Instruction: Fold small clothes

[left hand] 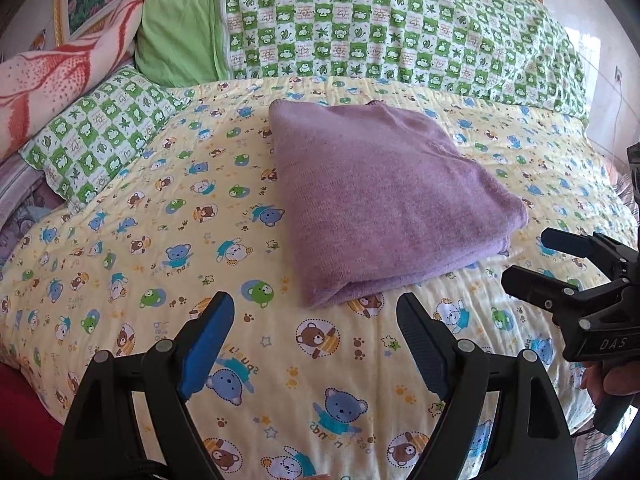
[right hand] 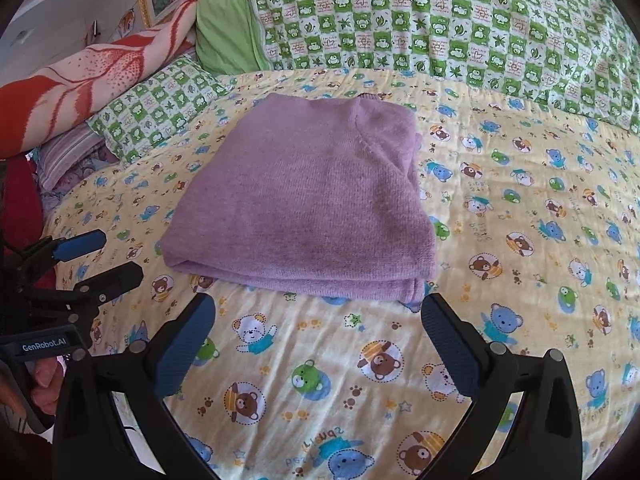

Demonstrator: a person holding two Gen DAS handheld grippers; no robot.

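A purple knitted garment [left hand: 372, 196] lies folded in a neat rectangle on the yellow bear-print bedsheet [left hand: 160, 240]; it also shows in the right wrist view [right hand: 316, 196]. My left gripper [left hand: 316, 304] is open and empty, just in front of the garment's near corner, not touching it. My right gripper [right hand: 320, 312] is open and empty, just in front of the garment's near folded edge. The right gripper shows at the right edge of the left wrist view [left hand: 524, 256], and the left gripper at the left edge of the right wrist view [right hand: 120, 252].
A green checked quilt [left hand: 400, 24] lies along the far side of the bed. A green checked pillow [left hand: 100, 136] and a red and pink blanket [left hand: 60, 76] lie at the far left. A picture with a gold frame [left hand: 64, 0] hangs behind.
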